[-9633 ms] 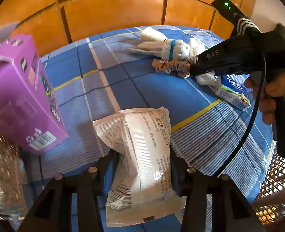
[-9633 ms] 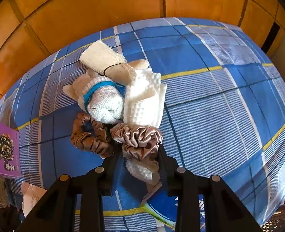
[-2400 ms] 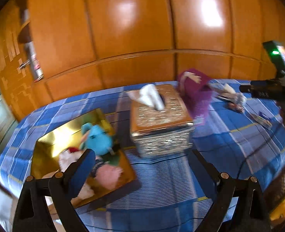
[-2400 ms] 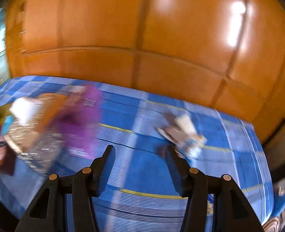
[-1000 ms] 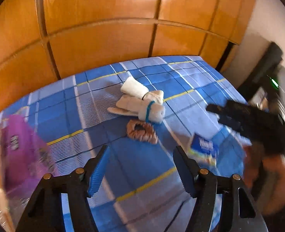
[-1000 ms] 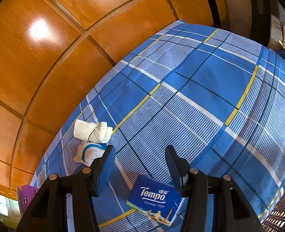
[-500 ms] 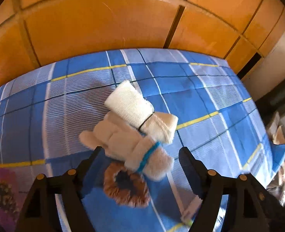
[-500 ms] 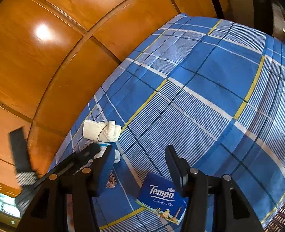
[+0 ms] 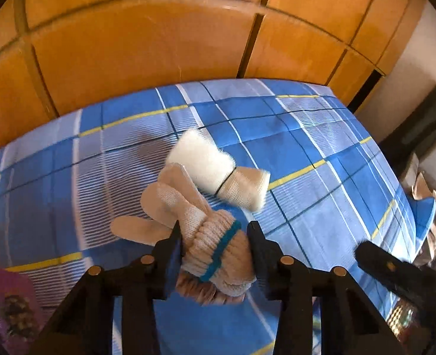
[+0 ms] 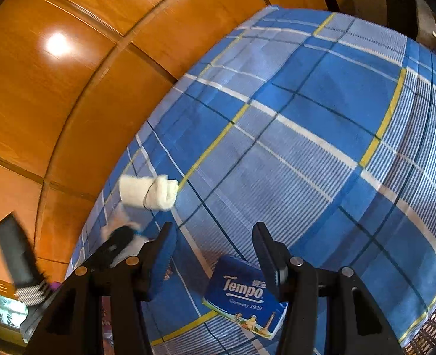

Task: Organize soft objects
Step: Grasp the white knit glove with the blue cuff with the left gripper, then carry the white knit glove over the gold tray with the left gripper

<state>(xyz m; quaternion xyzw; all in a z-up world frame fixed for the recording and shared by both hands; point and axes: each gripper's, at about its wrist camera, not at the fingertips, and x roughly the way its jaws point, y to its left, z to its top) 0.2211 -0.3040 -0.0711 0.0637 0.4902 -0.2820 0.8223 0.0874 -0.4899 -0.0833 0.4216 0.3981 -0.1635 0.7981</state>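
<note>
While the left wrist view shows a purple box (image 9: 9, 310) at the 8 o'clock edge, the middle of that view belongs to the left gripper (image 9: 215, 245), whose jaws have just been closing around the glove (image 9: 215, 254), a knitted cream one with a blue band at the cuff. Both pads lie against the cuff, so the gripper is grasping the glove, which lies on the blue plaid cloth (image 9: 321, 162) with its fingers pointing toward 10 o'clock. A brown scrunchie (image 9: 197, 291) peeks out from under the cuff toward 6 o'clock. Touching the glove at its 1 o'clock side lies a rolled towel (image 9: 218, 171), white and cream, bound by a thin dark band. Wooden panels (image 9: 144, 44) fill the upper half of the view, and the dark body of the other tool shows blurred at 4 o'clock. In the right wrist view, the left tool reaches in from 8 o'clock, blurred, over the glove (image 10: 114, 224); the towel (image 10: 148, 192) lies just past it toward 10 o'clock. Right of that, the right gripper (image 10: 215, 251) hangs released above the cloth with nothing between its jaws. A blue Tempo pack (image 10: 244, 295) lies flat on the cloth at 6 o'clock, partly behind the right-hand finger.
</note>
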